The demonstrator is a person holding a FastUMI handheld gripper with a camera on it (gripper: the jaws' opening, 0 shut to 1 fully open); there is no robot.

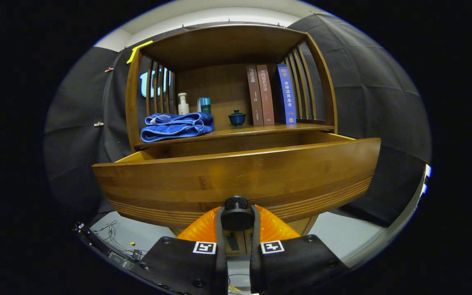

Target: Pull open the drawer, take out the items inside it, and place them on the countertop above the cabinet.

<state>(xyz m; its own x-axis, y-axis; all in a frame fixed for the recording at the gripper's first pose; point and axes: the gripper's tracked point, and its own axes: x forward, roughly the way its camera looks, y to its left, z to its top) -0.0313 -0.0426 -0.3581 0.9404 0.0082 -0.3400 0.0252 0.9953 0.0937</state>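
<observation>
My gripper point(237, 219) points level and straight ahead, held low. My jaws stand nearly closed, both clamped on the knob point(236, 203) between them. Their fingers point(220, 229) run side by side, upright, with a narrow gap.

The drawer point(236, 176) was warm brown wood with grooved stripes, the folded towel point(177, 126) bright blue, the lidded cup point(237, 118) dark teal.

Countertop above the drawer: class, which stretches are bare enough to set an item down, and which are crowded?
Bare: countertop between blue towel and lidded cup, plus the front strip by the books. Crowded: left end, with towel and bottles. Gripper grips the drawer knob.
</observation>
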